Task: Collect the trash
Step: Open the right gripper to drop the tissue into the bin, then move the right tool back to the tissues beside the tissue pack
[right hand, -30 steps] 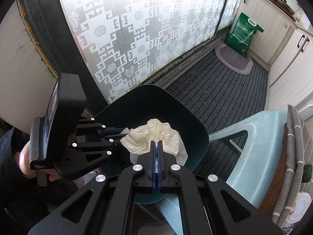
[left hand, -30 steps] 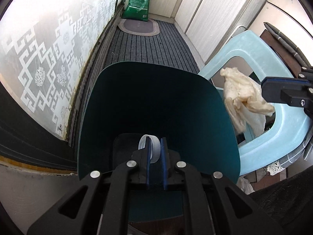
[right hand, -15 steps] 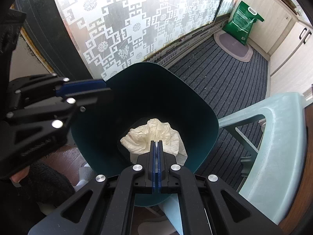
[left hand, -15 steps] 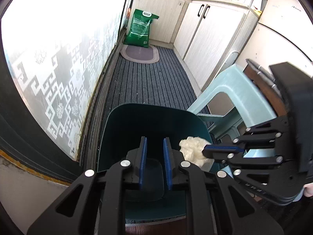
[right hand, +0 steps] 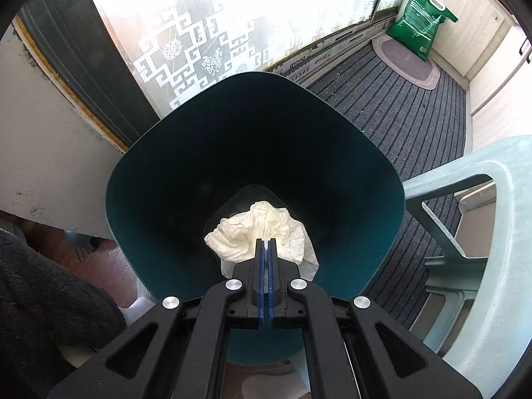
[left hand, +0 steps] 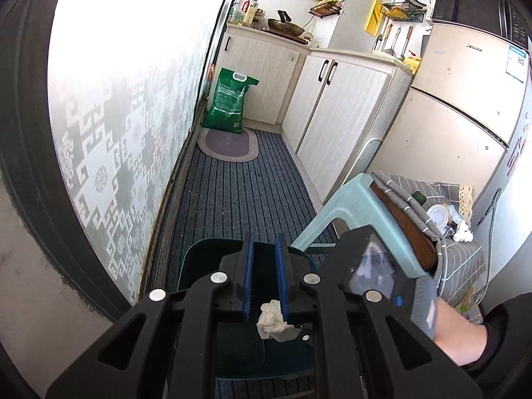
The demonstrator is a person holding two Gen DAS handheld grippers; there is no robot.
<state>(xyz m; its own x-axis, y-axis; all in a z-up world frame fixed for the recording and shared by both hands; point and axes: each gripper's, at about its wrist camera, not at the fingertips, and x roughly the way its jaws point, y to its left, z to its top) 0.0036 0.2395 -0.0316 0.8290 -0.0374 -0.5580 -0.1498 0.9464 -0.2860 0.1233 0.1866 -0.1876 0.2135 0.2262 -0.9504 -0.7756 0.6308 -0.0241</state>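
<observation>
A dark teal trash bin (right hand: 186, 153) stands on the floor by the patterned glass door; its rim also shows in the left wrist view (left hand: 202, 249). My right gripper (right hand: 266, 242) is shut on a crumpled cream tissue (right hand: 252, 232) and holds it over the bin's mouth. In the left wrist view the tissue (left hand: 271, 319) hangs below my open, empty left gripper (left hand: 264, 249), which is raised above the bin. The right gripper's body (left hand: 372, 266) sits just right of it.
A pale green plastic stool (right hand: 492, 219) stands right of the bin, also in the left wrist view (left hand: 359, 199), with a grey checked cloth (left hand: 449, 199) and small items on the table behind. A green sack (left hand: 229, 99), oval mat, cabinets and fridge (left hand: 465, 99) lie further back.
My left gripper let go of a white bottle cap, opened, and rose away from the bin. My right gripper carried the tissue over the bin's opening and lowered toward it.
</observation>
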